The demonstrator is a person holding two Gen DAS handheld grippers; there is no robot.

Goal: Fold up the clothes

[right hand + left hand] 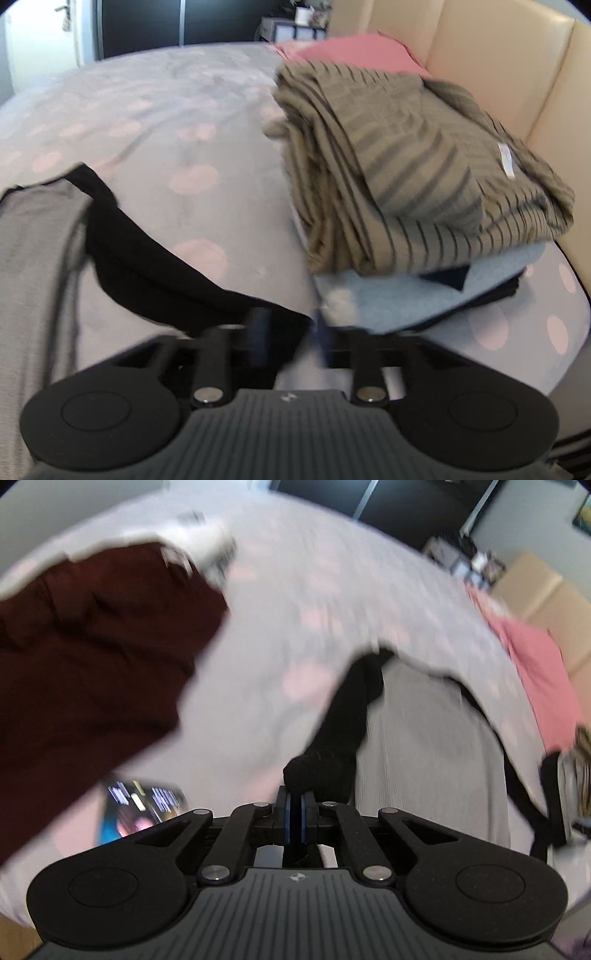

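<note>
A grey ribbed garment [424,760] with black trim lies on the bed. My left gripper [294,801] is shut, and its blue pads pinch a black sleeve [343,716] of that garment, which rises from the bed to the tips. In the right wrist view the same grey garment [33,258] lies at the left. Its black band [155,266] runs down to my right gripper [290,325]. That gripper's jaws stand apart; the black edge lies over the left finger [258,325], and grey sheet shows in the gap. Both views are blurred.
A maroon garment [92,664] fills the left of the left wrist view. A folded pile stands near the headboard [480,55]: an olive striped piece [406,166] on a light blue one [388,295]. Pink cloth [351,48] lies behind. The dotted bedsheet [166,122] spreads between.
</note>
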